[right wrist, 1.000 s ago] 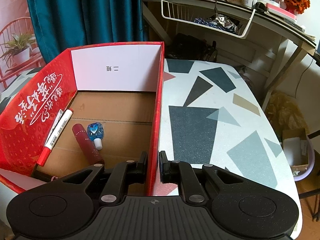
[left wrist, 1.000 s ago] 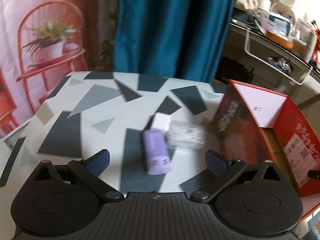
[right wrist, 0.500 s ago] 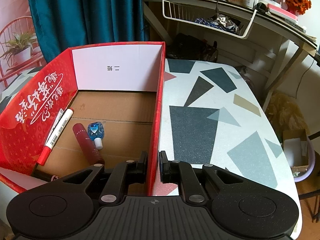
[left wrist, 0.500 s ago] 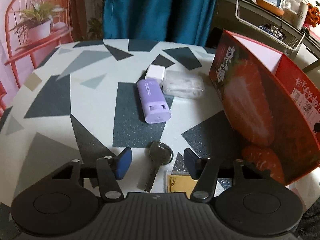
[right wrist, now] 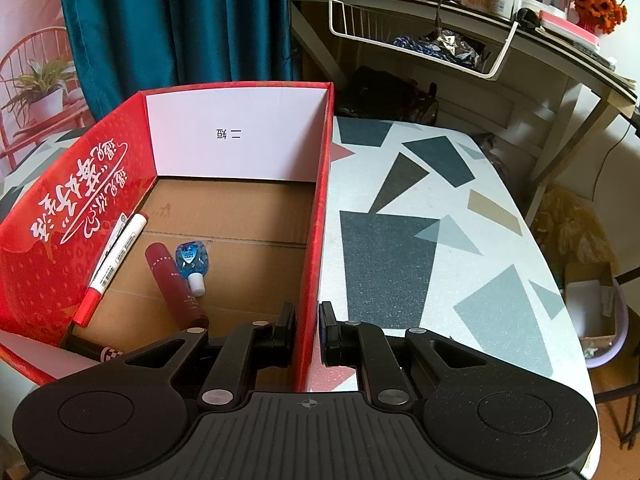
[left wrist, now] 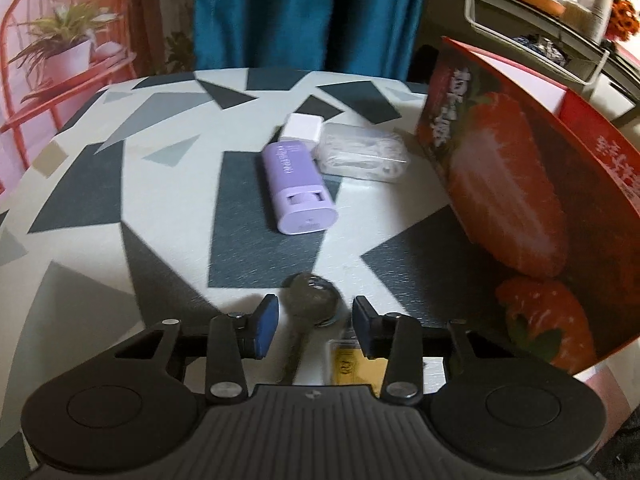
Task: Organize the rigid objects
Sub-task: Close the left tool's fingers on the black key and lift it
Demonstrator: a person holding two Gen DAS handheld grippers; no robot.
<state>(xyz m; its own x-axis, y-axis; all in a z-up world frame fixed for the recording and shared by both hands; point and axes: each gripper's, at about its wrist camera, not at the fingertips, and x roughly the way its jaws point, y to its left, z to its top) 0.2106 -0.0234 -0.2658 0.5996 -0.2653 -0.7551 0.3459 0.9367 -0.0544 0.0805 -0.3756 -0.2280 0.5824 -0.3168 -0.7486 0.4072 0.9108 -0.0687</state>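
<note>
table (left wrist: 168, 216): terrazzo-patterned | curtain (left wrist: 304, 12): teal | wire shelf (right wrist: 420, 40)

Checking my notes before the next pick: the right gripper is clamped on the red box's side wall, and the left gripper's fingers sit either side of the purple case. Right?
Not quite. The left wrist view shows the left gripper with its fingers either side of the key, not the purple case, which lies farther off. The right gripper is indeed clamped on the red box's side wall.

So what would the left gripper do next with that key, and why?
Probably finish closing on the key. The left gripper has just been closing; its pads flank the key's head but do not yet touch it. The right gripper is clamped on the box wall, steadying it for the drop.
</note>
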